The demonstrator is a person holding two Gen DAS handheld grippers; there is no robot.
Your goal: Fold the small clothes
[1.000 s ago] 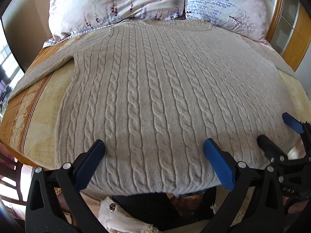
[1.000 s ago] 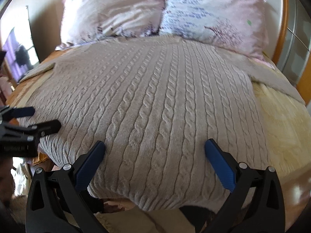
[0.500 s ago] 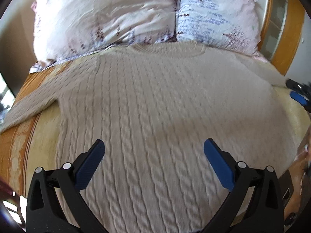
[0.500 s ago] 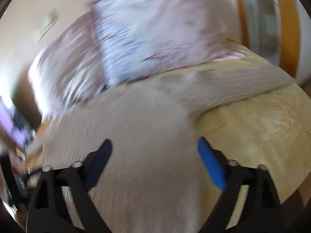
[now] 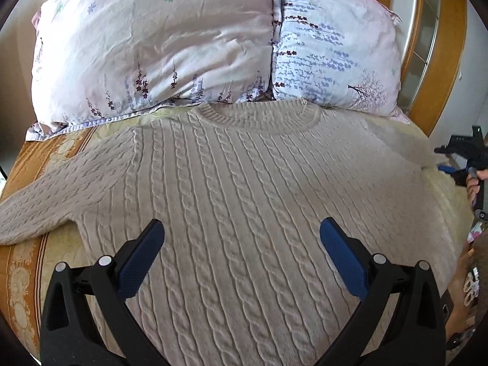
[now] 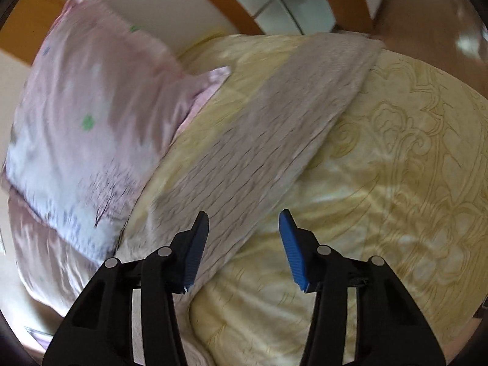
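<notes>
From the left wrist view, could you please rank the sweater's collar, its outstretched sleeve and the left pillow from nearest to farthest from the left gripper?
1. Sleeve, lying out to the left of the left gripper.
2. Collar, straight ahead at the sweater's far end.
3. Left pillow, behind the collar, against the headboard.

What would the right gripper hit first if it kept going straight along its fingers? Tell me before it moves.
Most likely the sweater's sleeve. The right gripper, jaws half open and just closing with nothing between them, points down at the sleeve's lower edge where it lies on the yellow bedspread. Blur leaves depth unclear; it might meet the bedspread beside the sleeve instead.
</notes>
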